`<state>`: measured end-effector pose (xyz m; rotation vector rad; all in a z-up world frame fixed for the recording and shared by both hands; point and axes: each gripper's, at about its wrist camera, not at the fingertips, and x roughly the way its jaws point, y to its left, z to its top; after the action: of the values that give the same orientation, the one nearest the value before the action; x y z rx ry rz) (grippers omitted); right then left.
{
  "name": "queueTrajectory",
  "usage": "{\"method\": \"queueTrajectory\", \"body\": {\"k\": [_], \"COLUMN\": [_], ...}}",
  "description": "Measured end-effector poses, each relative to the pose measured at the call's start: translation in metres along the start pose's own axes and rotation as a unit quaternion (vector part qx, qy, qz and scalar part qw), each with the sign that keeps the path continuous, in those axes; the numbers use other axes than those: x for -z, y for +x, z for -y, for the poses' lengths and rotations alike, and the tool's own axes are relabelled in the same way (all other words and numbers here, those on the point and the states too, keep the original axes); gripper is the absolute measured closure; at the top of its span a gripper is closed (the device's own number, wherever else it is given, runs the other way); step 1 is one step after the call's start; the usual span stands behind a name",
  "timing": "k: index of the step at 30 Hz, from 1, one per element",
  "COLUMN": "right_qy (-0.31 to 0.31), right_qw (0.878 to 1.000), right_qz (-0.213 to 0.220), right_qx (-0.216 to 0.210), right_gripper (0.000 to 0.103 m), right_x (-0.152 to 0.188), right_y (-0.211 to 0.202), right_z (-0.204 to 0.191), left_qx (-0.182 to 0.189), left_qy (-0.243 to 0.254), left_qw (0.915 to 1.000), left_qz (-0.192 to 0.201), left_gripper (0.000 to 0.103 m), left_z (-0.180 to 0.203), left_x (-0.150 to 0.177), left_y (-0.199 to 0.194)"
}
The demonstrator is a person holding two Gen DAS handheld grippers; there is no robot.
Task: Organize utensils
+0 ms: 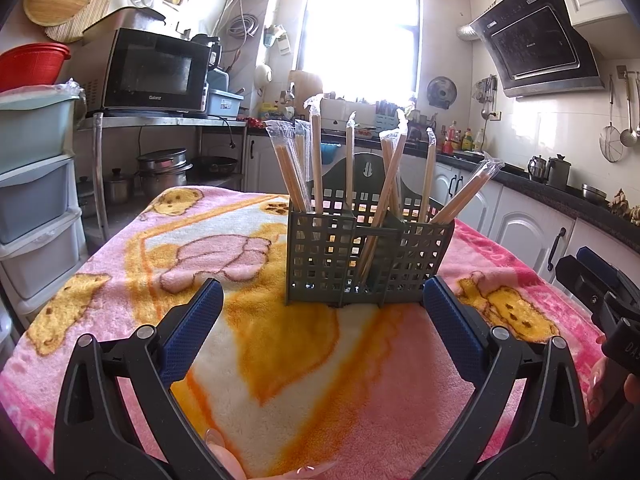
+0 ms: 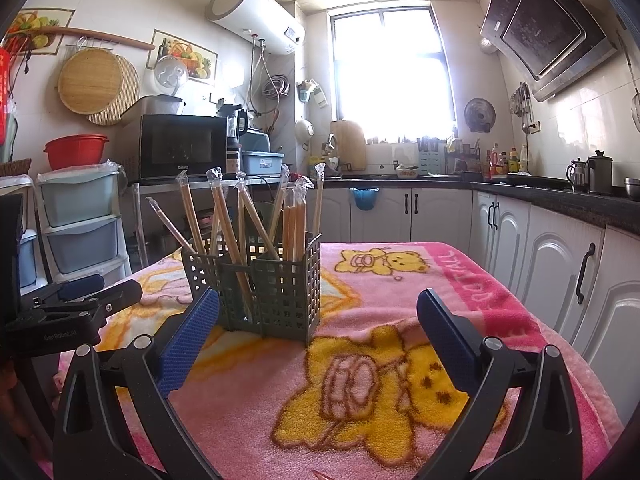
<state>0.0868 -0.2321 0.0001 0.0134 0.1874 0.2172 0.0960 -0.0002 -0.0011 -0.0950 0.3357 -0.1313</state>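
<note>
A dark green lattice utensil holder (image 1: 366,258) (image 2: 276,288) stands upright on a table under a pink cartoon-bear blanket (image 1: 288,356) (image 2: 360,380). Several plastic-wrapped wooden chopstick pairs (image 1: 316,156) (image 2: 294,228) stick up out of its compartments. My left gripper (image 1: 322,298) is open just in front of the holder, nothing between its blue pads (image 1: 192,332). My right gripper (image 2: 318,310) is open too, with the holder ahead and to the left of its centre. Each gripper shows at the edge of the other's view: the right gripper's body (image 1: 604,292), the left gripper's body (image 2: 76,304).
White base cabinets (image 2: 540,264) under a dark counter run along the right. A microwave (image 1: 154,70) on a metal rack and plastic drawers (image 1: 36,184) stand to the left. A bright window (image 2: 394,68) lies behind, a range hood (image 1: 536,40) at upper right.
</note>
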Motion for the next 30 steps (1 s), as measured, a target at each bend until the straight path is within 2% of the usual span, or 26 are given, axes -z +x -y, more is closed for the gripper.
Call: {"method": "queueTrajectory", "body": {"k": [19, 30], "right_qy": [0.0, 0.002], "right_qw": [1.0, 1.0], "right_qz": [0.001, -0.001], "right_qx": [0.001, 0.009], "right_gripper": [0.007, 0.007], "right_x": [-0.0001, 0.0006], "right_y": [-0.0003, -0.0005], "right_z": [0.0009, 0.0015], "left_qx": [0.001, -0.008], "left_qy": [0.0, 0.005], "left_qw": [1.0, 0.9998], "left_qz": [0.0, -0.016], "left_gripper": [0.01, 0.01], "left_z": [-0.0002, 0.0021], "left_x": [0.0001, 0.0023], "left_y": [0.0, 0.0057]}}
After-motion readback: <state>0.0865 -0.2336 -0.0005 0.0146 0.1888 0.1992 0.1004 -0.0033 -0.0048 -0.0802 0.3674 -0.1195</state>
